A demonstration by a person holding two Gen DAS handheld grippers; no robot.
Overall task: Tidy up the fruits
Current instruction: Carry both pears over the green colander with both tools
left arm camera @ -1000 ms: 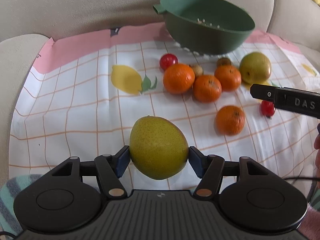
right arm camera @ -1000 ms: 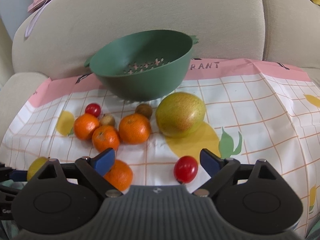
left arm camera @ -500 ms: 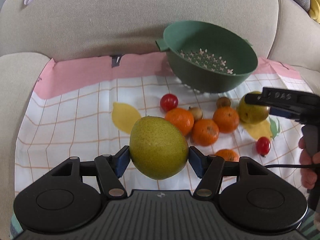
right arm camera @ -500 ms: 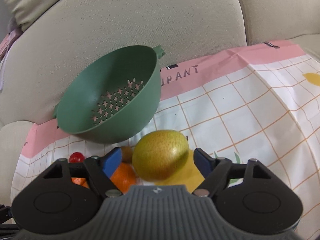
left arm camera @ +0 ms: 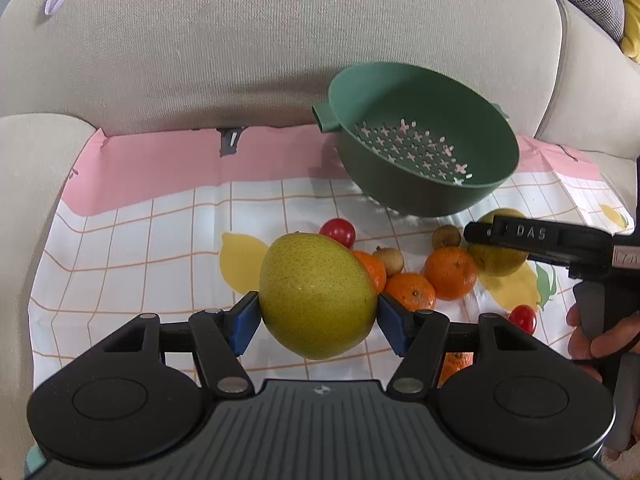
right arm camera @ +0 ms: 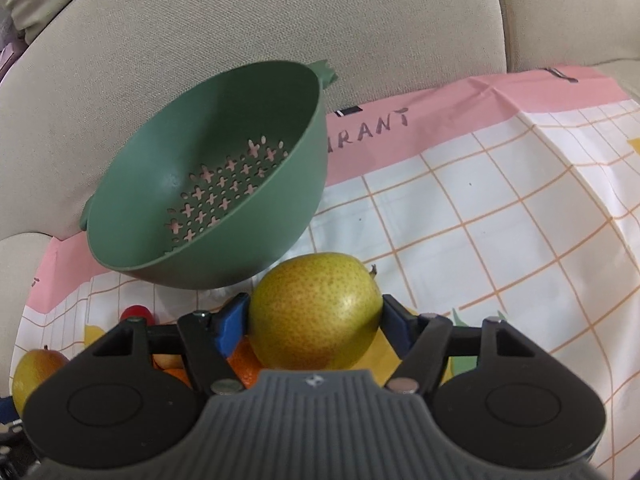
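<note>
1. Two pears are in hand. The left gripper has its blue pads pressed on either side of one pear, half-open around it and clear of the cloth.
2. The right gripper stands half-open on the second pear, pads against its flanks. Whether that pear has left the cloth cannot be told.
3. Both pears sit toward the cloth's near edge; the right one is just below the colander, which leans tilted at the far edge against the sofa back.
4. Oranges, cherry tomatoes and small brown fruits lie loose at mid-cloth.
5. Step in hand, as judged: carrying pears to the colander.
6. Next move calls for lifting each pear over the rim and releasing low, one at a time, since the tilted bowl could rock or spill.
</note>
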